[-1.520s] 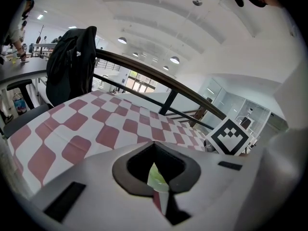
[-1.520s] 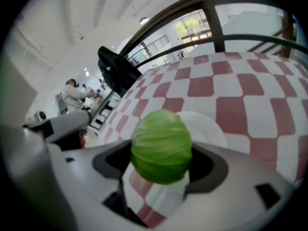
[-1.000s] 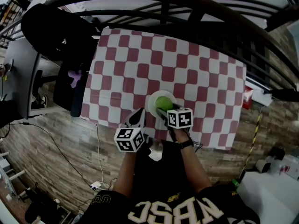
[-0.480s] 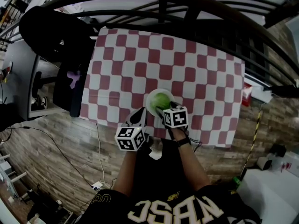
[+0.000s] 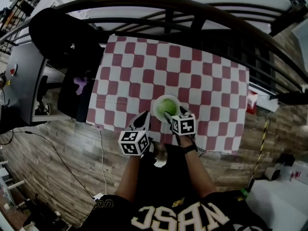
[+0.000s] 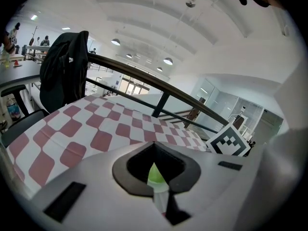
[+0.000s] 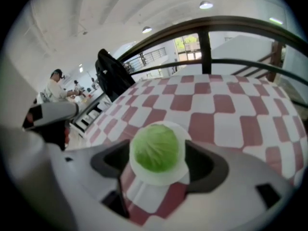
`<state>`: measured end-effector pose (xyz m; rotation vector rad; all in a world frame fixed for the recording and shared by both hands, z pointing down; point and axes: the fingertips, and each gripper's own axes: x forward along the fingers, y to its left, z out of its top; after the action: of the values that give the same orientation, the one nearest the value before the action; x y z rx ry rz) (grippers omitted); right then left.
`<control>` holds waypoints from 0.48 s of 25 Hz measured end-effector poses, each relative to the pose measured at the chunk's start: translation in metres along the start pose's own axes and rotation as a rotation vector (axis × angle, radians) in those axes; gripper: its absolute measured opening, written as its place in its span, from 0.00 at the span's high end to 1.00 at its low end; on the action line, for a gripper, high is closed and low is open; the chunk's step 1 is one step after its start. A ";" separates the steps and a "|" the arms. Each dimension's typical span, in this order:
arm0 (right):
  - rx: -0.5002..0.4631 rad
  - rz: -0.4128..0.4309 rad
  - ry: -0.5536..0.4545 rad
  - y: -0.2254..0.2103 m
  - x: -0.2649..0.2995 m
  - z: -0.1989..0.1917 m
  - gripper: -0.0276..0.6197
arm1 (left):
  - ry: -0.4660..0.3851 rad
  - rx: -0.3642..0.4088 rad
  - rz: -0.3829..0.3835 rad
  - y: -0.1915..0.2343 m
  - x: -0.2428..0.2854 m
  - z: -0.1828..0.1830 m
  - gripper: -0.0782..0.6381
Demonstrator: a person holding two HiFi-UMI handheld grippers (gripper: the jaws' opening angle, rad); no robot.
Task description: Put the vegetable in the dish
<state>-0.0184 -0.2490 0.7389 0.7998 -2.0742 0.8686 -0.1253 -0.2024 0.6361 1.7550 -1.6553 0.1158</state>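
While right tongs (image 7: pixel 161 166) gape | cabbage (image 7: pixel 157 147) in dish (image 7: pixel 144 175) | just beyond tips

One green vegetable (image 5: pixel 168 106), one white dish (image 5: pixel 157 111), two tools (image 5: pixel 142 121) (image 5: pixel 169 117), one checkered tablecloth (image 5: pixel 144 71)

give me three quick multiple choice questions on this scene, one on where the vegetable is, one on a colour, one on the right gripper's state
1. Where is the green vegetable?
A on the floor
B in the white dish
C on the bare cloth

2. The tablecloth has squares of
A red and white
B blue and yellow
C black and green

3. The jaws of the right gripper are
A shut on the vegetable
B shut on nothing
C apart

Answers: 1 B, it sits inside the dish's rim; 2 A, the checks show red and white; 3 C, the jaws stand wide apart, the dish showing between them.
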 end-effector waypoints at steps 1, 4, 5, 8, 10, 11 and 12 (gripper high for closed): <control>-0.007 -0.003 -0.023 0.002 -0.006 0.005 0.39 | -0.009 0.011 -0.001 0.000 -0.003 0.004 0.86; -0.041 -0.013 -0.104 0.011 -0.032 0.023 0.39 | -0.043 0.059 -0.013 -0.006 -0.009 0.019 0.87; -0.058 -0.018 -0.136 0.014 -0.043 0.029 0.40 | -0.058 0.074 -0.024 -0.011 -0.011 0.025 0.87; -0.106 -0.050 -0.237 0.025 -0.071 0.044 0.49 | -0.105 0.132 -0.067 -0.029 -0.018 0.043 0.87; -0.126 -0.079 -0.296 0.033 -0.089 0.050 0.56 | -0.133 0.169 -0.097 -0.042 -0.024 0.054 0.87; -0.130 -0.090 -0.324 0.038 -0.099 0.052 0.60 | -0.146 0.182 -0.111 -0.048 -0.027 0.058 0.87; -0.129 -0.098 -0.353 0.043 -0.109 0.054 0.65 | -0.157 0.194 -0.124 -0.054 -0.031 0.062 0.87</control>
<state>-0.0138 -0.2381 0.6107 1.0326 -2.3441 0.5636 -0.1070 -0.2137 0.5508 2.0545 -1.6870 0.0851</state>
